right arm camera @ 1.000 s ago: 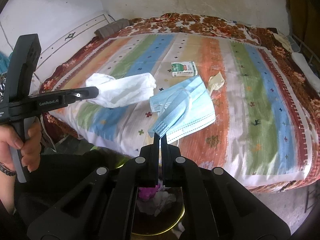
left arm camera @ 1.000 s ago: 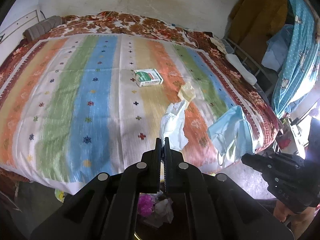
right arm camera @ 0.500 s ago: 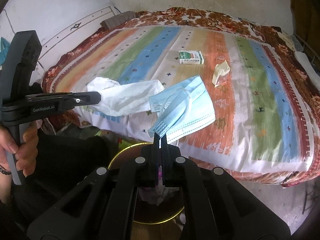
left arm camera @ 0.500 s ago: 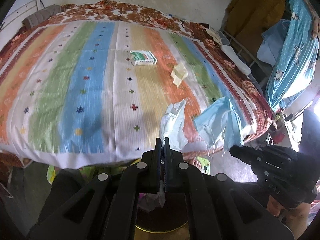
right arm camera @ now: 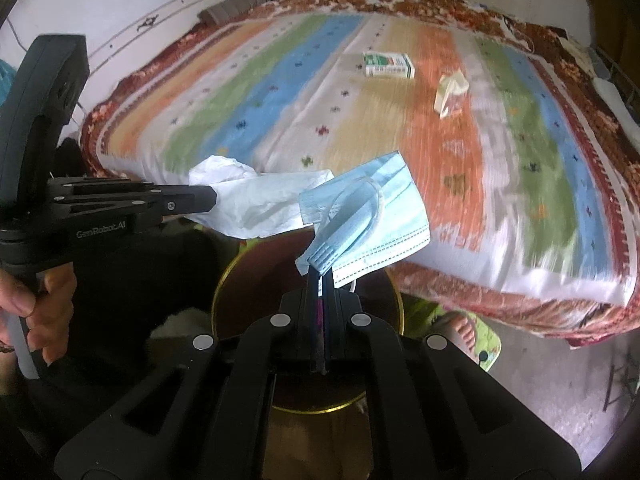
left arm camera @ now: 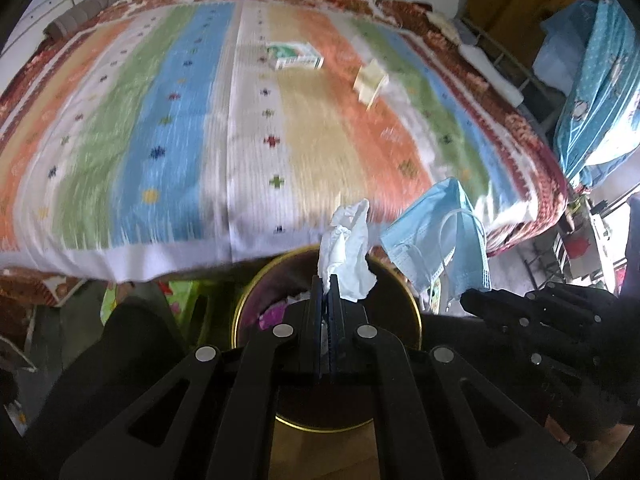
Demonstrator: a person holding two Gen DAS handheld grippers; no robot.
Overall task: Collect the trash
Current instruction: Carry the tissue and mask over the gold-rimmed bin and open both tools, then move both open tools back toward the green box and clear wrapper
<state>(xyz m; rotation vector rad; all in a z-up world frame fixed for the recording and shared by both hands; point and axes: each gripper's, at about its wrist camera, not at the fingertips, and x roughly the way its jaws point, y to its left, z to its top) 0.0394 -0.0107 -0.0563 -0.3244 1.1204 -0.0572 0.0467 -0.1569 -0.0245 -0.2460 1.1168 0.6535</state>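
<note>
Left gripper [left arm camera: 326, 280] pinches a crumpled white tissue [left arm camera: 346, 252] at frame centre, above a gold-rimmed bin [left arm camera: 408, 300]. Right gripper [right arm camera: 320, 274] clamps a blue face mask [right arm camera: 372, 220]. Only the right view shows the person's hand [right arm camera: 40, 312]; the blurred bedspread [right arm camera: 440, 160] holds a small box [right arm camera: 388, 65], possibly medicine.

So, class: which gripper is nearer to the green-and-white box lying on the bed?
Hard to tell. The left gripper and right gripper both sit over the gold-rimmed bin, well short of the box.
</note>
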